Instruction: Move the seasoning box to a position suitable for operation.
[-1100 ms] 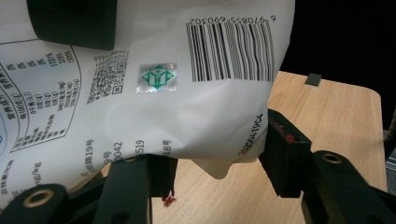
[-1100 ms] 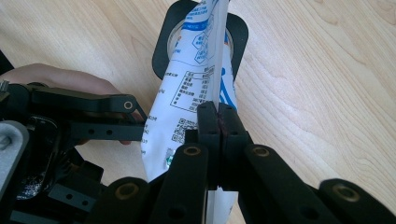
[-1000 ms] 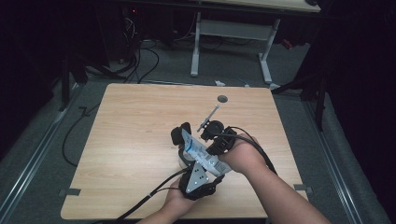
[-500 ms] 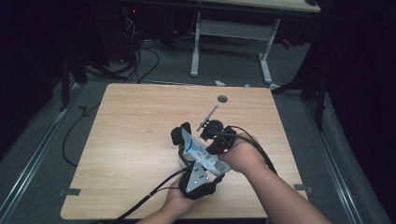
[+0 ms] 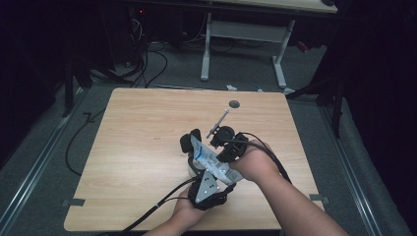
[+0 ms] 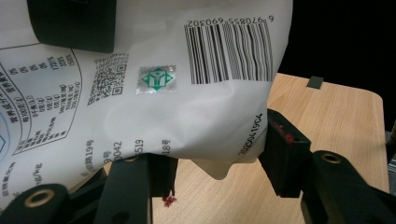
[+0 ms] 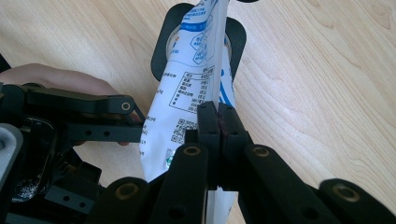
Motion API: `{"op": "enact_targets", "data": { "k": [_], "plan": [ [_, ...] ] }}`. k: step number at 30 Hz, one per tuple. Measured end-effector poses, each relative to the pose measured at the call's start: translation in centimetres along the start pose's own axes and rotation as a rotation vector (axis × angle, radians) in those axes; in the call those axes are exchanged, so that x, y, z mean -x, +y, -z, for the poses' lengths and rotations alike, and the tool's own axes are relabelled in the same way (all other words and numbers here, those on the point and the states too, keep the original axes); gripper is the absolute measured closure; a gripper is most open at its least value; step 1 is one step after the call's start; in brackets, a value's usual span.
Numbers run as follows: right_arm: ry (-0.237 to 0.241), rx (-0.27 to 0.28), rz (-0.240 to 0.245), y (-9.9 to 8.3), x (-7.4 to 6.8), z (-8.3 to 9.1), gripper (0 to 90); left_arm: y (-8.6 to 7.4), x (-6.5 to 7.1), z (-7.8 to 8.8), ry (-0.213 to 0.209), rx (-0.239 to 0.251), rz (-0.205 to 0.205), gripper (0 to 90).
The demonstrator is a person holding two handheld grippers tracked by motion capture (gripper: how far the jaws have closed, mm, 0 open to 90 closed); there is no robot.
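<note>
Above the near middle of the worktop [image 5: 147, 147], both grippers are holding a white pouch [image 5: 206, 158]: the right gripper [image 7: 218, 122] is pinching its edge tight, the left gripper [image 6: 210, 158] is half-open around its corner, long axis running between them.

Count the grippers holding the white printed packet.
2. The left gripper has the packet between its fingers from the near side; the right gripper has its fingers shut on the packet's edge from the right.

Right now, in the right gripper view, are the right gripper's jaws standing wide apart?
No: the right gripper has its two jaws pressed together on the edge of the white pouch.
</note>
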State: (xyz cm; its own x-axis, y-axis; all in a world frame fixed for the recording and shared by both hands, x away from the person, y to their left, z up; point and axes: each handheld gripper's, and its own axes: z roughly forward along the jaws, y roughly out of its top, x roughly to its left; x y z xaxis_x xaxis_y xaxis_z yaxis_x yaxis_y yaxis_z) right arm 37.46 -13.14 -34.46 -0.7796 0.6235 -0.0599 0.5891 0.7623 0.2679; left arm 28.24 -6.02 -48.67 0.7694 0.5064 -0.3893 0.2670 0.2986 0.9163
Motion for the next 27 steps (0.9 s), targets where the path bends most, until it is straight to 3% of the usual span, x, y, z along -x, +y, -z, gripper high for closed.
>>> {"op": "enact_targets", "data": {
  "k": [27],
  "plan": [
    [-0.007, -0.01, 0.006, 0.05, -0.01, -0.14, 90.0, -0.07, 0.12, -0.06, -0.001, 0.005, 0.0, 52.4]
  ]
}}
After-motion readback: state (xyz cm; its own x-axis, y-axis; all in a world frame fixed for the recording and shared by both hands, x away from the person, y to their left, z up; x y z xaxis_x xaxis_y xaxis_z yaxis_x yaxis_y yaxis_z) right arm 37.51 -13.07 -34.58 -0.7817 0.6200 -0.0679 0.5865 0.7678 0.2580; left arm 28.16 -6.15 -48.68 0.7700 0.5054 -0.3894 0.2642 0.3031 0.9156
